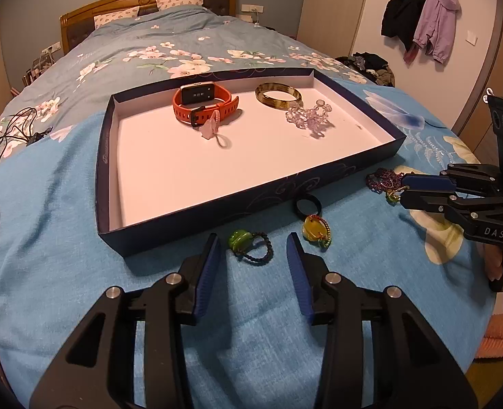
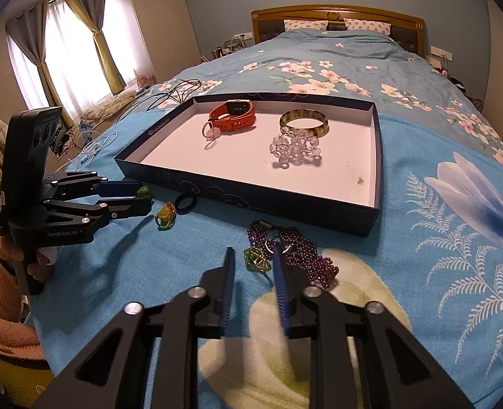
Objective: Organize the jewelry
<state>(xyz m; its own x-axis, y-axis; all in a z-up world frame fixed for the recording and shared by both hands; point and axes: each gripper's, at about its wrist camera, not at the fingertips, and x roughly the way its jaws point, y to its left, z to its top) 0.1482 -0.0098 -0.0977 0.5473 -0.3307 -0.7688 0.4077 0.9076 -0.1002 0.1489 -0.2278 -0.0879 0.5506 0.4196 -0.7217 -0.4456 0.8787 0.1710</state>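
Scene: bed w/ blue blanket (image 1: 64, 225); 1 shallow dark-blue box tray (image 1: 197, 220), white inside, lying flat on it.

In tray, count 4:
- 1 orange smartwatch (image 1: 203, 102), at approx. 11 o'clock of tray centre (left wrist view).
- 1 pale pink charm w/ loop (image 1: 210, 131), touching the watch strap on its near side.
- 1 brown bangle (image 1: 278, 97), approx. 1 o'clock.
- 1 clear bead bracelet (image 1: 307, 117), just beside the bangle on its near side; touching or not, can't tell.

Outside tray on blanket, count 5:
- 1 green bead ring on dark cord (image 1: 249, 243).
- 1 black ring (image 1: 307, 204), close to the tray's near wall.
- 1 yellow stone charm w/ red/green beads (image 1: 316, 231), just beside the black ring at 6 o'clock.
- 1 purple bead piece (image 2: 295, 254).
- 1 small green bead charm (image 2: 256, 259), at the purple piece's 9 o'clock side.

L gripper (image 1: 253, 242): jaws spread wide, nothing between pads; green bead ring sits on the blanket at 12 o'clock, between the tips, no contact seen.

R gripper (image 2: 253, 255): jaws parted, not clamped; small green bead charm lies between the tips, purple bead piece by the right finger. Contact: can't tell.

2 grippers total, each held in a hand.
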